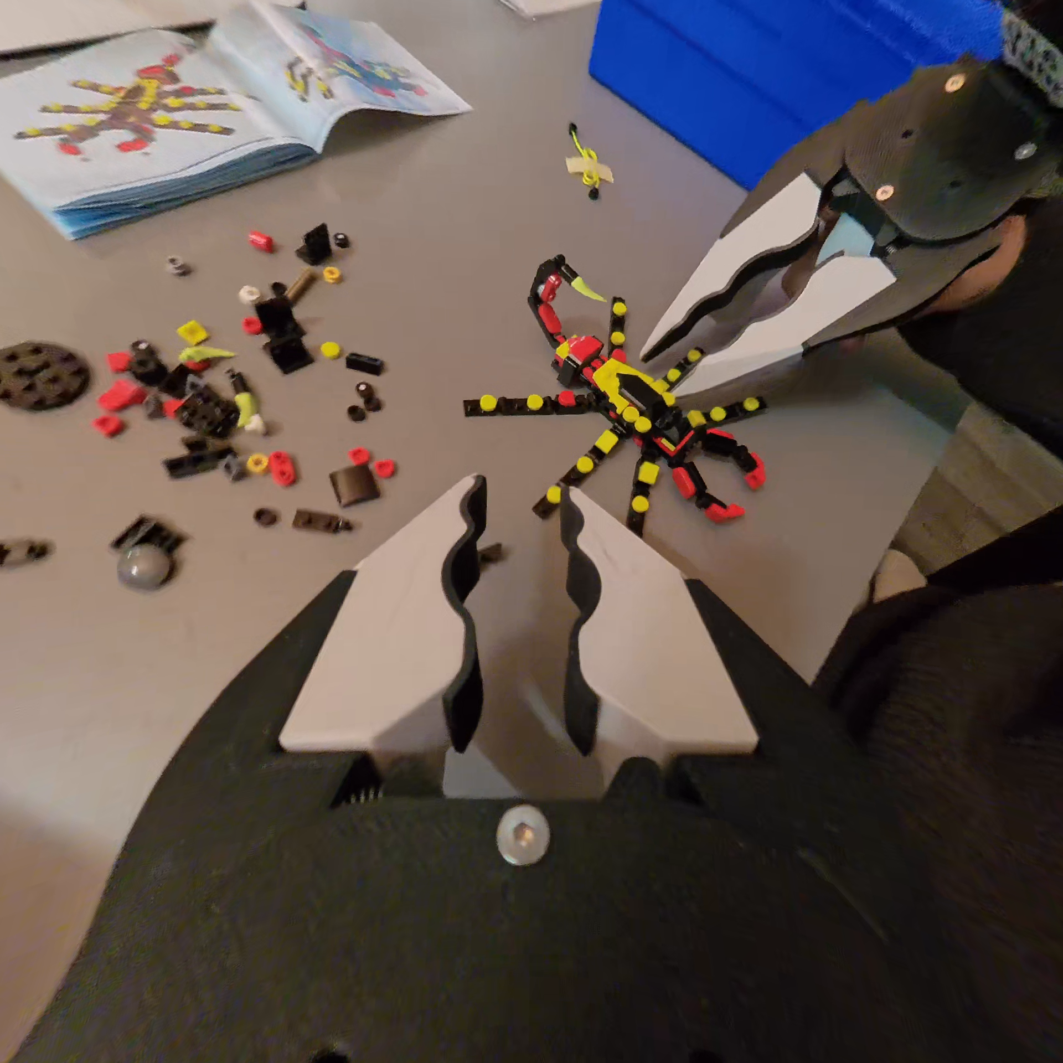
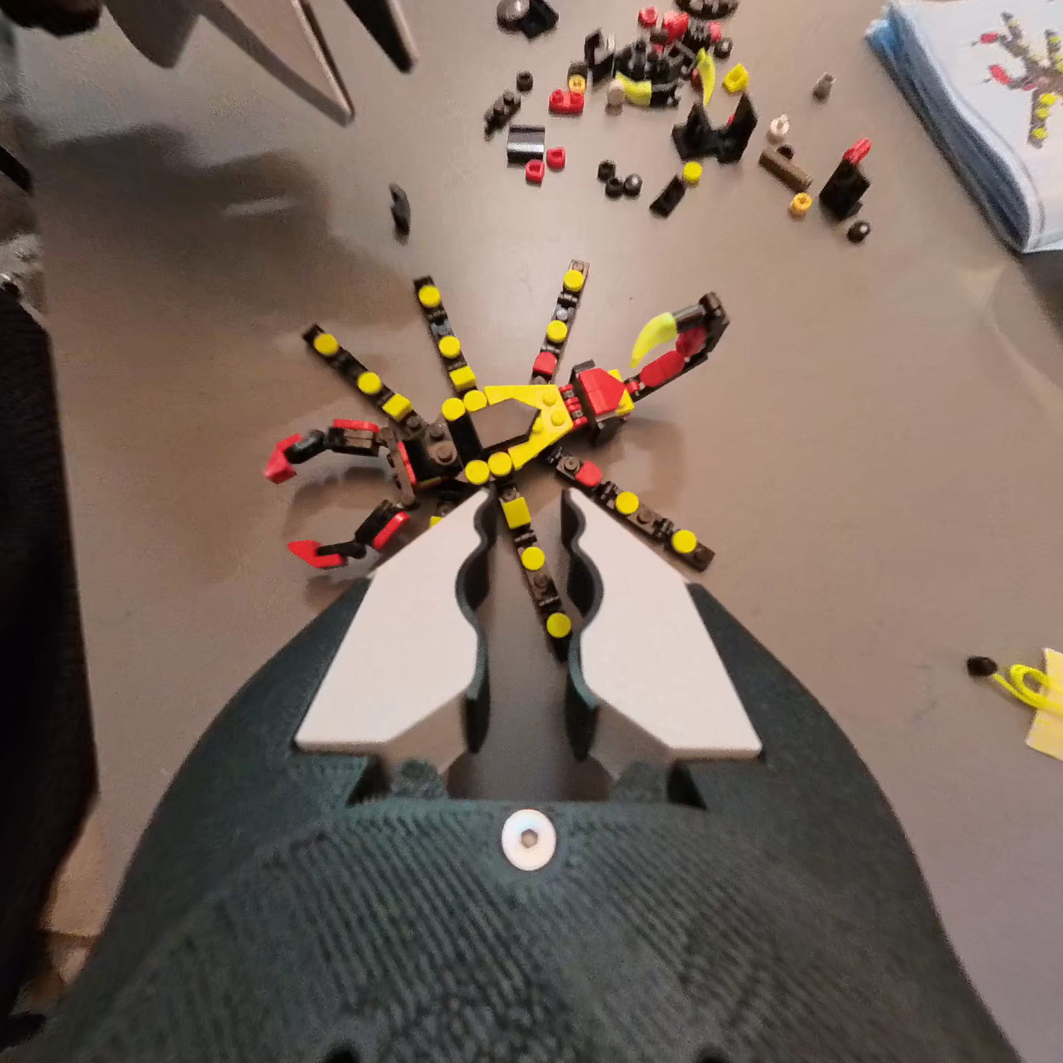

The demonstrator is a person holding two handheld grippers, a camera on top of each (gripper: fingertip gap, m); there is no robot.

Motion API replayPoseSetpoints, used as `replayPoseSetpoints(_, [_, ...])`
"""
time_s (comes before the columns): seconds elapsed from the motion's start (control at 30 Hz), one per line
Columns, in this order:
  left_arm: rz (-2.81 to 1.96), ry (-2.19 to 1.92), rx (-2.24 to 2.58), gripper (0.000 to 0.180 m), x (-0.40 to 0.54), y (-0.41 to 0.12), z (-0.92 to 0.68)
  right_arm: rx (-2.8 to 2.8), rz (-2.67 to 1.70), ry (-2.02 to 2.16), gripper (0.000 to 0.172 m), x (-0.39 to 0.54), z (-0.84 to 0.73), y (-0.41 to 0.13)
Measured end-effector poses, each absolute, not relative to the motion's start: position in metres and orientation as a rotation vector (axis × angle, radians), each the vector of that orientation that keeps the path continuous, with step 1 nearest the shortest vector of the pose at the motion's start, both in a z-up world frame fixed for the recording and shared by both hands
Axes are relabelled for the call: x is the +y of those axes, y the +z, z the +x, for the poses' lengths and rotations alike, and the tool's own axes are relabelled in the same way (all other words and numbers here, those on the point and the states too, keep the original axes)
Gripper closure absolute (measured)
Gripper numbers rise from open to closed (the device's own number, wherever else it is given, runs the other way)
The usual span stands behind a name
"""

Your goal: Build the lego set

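A black, yellow and red brick scorpion (image 1: 627, 397) lies on the grey table (image 1: 460, 201), legs spread and tail curled up. My left gripper (image 1: 523, 489) is open and empty, its right fingertip just short of one leg's yellow-studded end. My right gripper (image 2: 526, 500) is open over the scorpion (image 2: 506, 425). One black leg with yellow studs (image 2: 532, 558) lies between its fingers, and the pads do not press on it. The left wrist view shows the right gripper (image 1: 661, 374) open at the scorpion's far legs. The right wrist view shows the left gripper (image 2: 377, 92) at the top left.
Several loose black, red and yellow pieces (image 1: 201, 397) lie left of the scorpion and also show in the right wrist view (image 2: 650, 75). An open instruction booklet (image 1: 172, 115) lies beyond them. A blue bin (image 1: 748, 75) stands at the back. A yellow cord with tape (image 1: 587, 164) lies near it.
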State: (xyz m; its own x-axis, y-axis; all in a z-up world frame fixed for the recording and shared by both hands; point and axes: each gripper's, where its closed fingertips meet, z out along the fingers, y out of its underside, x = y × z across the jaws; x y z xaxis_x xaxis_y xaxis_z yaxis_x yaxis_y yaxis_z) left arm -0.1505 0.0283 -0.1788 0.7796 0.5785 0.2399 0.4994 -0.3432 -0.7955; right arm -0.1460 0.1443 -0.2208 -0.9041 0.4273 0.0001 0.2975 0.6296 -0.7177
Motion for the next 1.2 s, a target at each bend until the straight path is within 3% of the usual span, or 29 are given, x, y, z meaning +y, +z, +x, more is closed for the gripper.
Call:
replayPoseSetpoints(0.47, [-2.050,-0.042,-0.645,0.159,0.039,-0.198,-0.104,-2.638,-0.393,1.332,0.157,0.115,-0.117,-0.196])
replayPoseSetpoints(0.8, [-2.118,-0.033,-0.451,0.159,0.062,-0.198,-0.095,-2.434,-0.649,1.401,0.148,0.142,-0.128,-0.176])
replayPoseSetpoints(1.2, [-2.268,0.009,-0.175,0.148,0.088,-0.213,-0.085,-2.584,-0.551,1.278,0.147,0.145,-0.080,-0.200])
